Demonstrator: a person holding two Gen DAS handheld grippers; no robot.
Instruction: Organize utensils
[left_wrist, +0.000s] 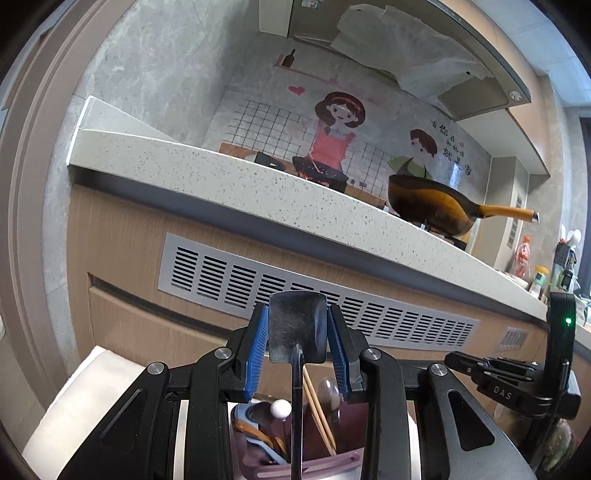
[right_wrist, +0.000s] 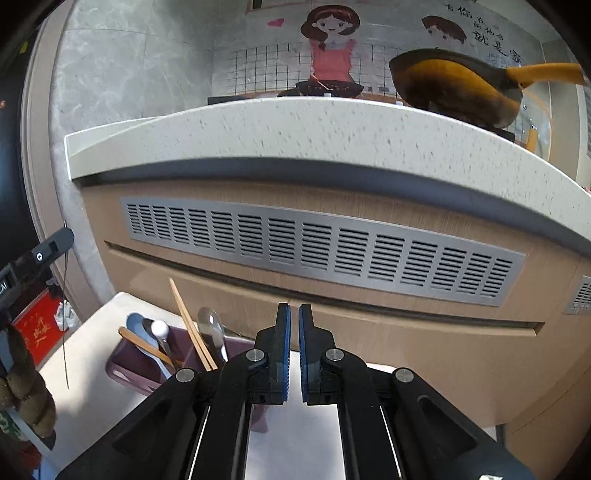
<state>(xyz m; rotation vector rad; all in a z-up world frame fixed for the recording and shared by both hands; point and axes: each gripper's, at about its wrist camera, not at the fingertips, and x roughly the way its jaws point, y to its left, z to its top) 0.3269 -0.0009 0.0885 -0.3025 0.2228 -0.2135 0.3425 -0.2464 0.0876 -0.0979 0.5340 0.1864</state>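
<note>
White table (right_wrist: 85, 398) carries a mauve utensil holder (right_wrist: 133, 365) near its back edge. Left gripper (left_wrist: 297, 332): jaws pinch a black spatula (left_wrist: 297, 325) by its blade, handle down into the holder. Right gripper (right_wrist: 291, 332): jaws pressed nearly together, nothing between them.

"That black spatula (left_wrist: 297, 332), where's it sitting?"

"Upright, scuffed blade on top, thin handle running down into the mauve utensil holder (right_wrist: 147, 363)."

"What else is in there?"

"Two wooden chopsticks (right_wrist: 192, 328) leaning, a metal spoon (right_wrist: 211, 328), a pale blue spoon (right_wrist: 137, 325), and a white ball-tipped utensil (right_wrist: 160, 328)."
</note>
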